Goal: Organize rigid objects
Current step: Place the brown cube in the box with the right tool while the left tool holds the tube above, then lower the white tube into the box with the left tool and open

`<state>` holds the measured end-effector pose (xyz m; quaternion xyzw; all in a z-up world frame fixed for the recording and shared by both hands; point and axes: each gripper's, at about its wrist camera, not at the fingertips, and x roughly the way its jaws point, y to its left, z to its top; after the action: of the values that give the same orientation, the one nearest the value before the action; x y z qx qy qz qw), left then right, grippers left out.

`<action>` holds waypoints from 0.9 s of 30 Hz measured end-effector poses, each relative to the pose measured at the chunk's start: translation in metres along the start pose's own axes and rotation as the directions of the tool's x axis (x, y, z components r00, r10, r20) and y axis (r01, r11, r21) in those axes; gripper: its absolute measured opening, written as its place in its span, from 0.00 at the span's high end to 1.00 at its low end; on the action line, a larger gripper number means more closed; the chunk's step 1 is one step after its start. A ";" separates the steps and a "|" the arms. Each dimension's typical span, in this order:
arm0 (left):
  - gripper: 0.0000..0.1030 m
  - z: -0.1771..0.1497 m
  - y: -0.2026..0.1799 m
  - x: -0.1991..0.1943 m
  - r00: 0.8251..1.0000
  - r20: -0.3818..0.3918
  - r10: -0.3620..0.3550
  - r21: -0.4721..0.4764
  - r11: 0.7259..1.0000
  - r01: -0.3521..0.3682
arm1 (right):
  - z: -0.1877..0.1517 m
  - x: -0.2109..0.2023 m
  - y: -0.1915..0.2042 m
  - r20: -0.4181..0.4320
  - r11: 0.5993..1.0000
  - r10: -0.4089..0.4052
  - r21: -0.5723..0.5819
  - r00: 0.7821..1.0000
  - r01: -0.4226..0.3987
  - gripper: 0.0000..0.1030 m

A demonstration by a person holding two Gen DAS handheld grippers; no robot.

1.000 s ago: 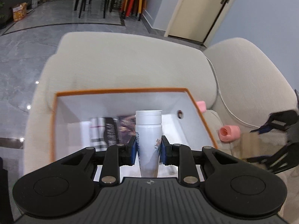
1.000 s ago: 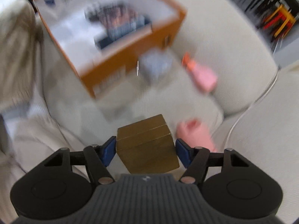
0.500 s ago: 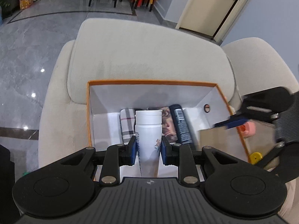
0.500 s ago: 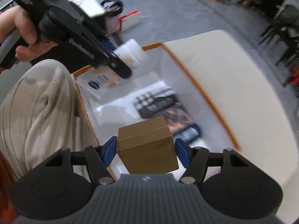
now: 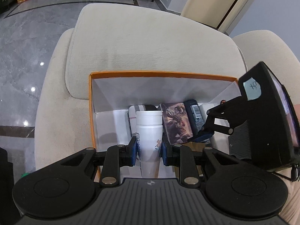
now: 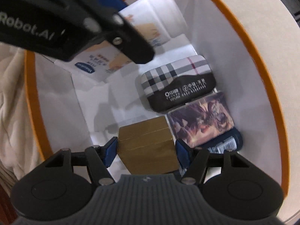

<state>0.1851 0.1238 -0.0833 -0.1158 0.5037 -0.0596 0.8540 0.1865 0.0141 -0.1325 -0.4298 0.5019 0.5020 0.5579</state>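
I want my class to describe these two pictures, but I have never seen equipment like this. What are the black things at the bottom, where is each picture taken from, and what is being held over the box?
There is no robot here: a person holds a two-finger gripper in each hand, and each carries a wide-angle camera looking along its fingers. The black shapes at the bottom are the gripper itself.

In the left camera's picture the left gripper clamps a white bottle. In the right camera's picture the right gripper holds a brown cardboard box.

Both hang over an orange-edged storage box on a cream sofa. Inside lie a plaid case, a picture-printed box and a dark blue can.
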 end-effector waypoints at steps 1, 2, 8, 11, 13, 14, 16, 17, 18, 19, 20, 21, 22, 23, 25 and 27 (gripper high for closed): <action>0.73 0.000 0.000 0.001 1.000 -0.001 0.004 0.005 1.000 -0.004 | 0.002 0.001 0.000 -0.004 1.000 0.000 -0.003 1.000 0.000 0.37; 0.73 0.000 -0.001 0.001 1.000 -0.001 0.006 0.008 1.000 -0.006 | 0.003 0.000 0.000 -0.010 1.000 -0.002 -0.009 1.000 0.002 0.37; 0.73 0.003 -0.002 0.007 1.000 -0.018 0.011 0.034 0.999 -0.011 | 0.005 -0.001 0.004 -0.011 0.999 -0.019 -0.035 1.000 0.019 0.37; 0.73 0.008 -0.002 0.013 0.999 -0.031 0.033 0.030 0.999 -0.032 | -0.002 -0.011 0.004 0.022 0.999 -0.033 -0.010 0.999 0.033 0.28; 0.73 0.012 -0.005 0.016 0.996 -0.039 0.078 0.044 0.996 -0.076 | -0.010 -0.019 0.000 0.044 0.999 -0.016 0.051 0.999 0.014 0.28; 0.73 0.014 -0.009 0.018 0.992 -0.044 0.115 0.061 0.992 -0.113 | -0.015 -0.025 -0.003 0.057 0.997 -0.006 0.083 0.998 0.001 0.28; 0.73 0.018 -0.016 0.024 0.981 -0.049 0.186 0.100 0.979 -0.180 | -0.026 -0.035 -0.004 0.080 0.991 -0.008 0.133 0.997 -0.003 0.28; 0.73 0.021 -0.020 0.029 0.974 -0.056 0.221 0.121 0.969 -0.213 | -0.032 -0.039 -0.003 0.088 0.989 -0.013 0.145 0.996 0.000 0.28; 0.73 0.024 -0.023 0.033 0.968 -0.064 0.245 0.136 0.963 -0.234 | -0.038 -0.043 -0.001 0.099 0.988 -0.019 0.155 0.995 0.004 0.28; 0.73 0.026 -0.027 0.036 0.962 -0.074 0.261 0.151 0.957 -0.248 | -0.044 -0.047 0.002 0.107 0.987 -0.030 0.160 0.994 0.012 0.28; 0.73 0.028 -0.030 0.041 0.957 -0.088 0.276 0.166 0.952 -0.259 | -0.049 -0.051 0.004 0.114 0.986 -0.040 0.168 0.993 0.020 0.28; 0.72 0.030 -0.033 0.047 0.949 -0.105 0.298 0.184 0.943 -0.276 | -0.053 -0.056 0.006 0.120 0.984 -0.048 0.175 0.992 0.026 0.28; 0.72 0.030 -0.035 0.053 0.936 -0.111 0.333 0.211 0.929 -0.305 | -0.057 -0.060 0.006 0.127 0.982 -0.057 0.184 0.990 0.033 0.28; 0.72 0.031 -0.040 0.058 0.920 -0.110 0.376 0.244 0.907 -0.342 | -0.062 -0.063 0.005 0.136 0.980 -0.070 0.196 0.988 0.042 0.28; 0.72 0.032 -0.043 0.065 0.899 -0.111 0.423 0.265 0.885 -0.384 | -0.069 -0.068 0.003 0.151 0.973 -0.089 0.226 0.985 0.053 0.28; 0.71 0.034 -0.044 0.070 0.883 -0.109 0.457 0.275 0.867 -0.415 | -0.075 -0.071 0.001 0.165 0.965 -0.106 0.254 0.981 0.061 0.28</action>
<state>0.2497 0.0705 -0.1149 0.1125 0.5768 0.0644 0.8065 0.1766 -0.0683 -0.0711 -0.3313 0.4903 0.4476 0.6704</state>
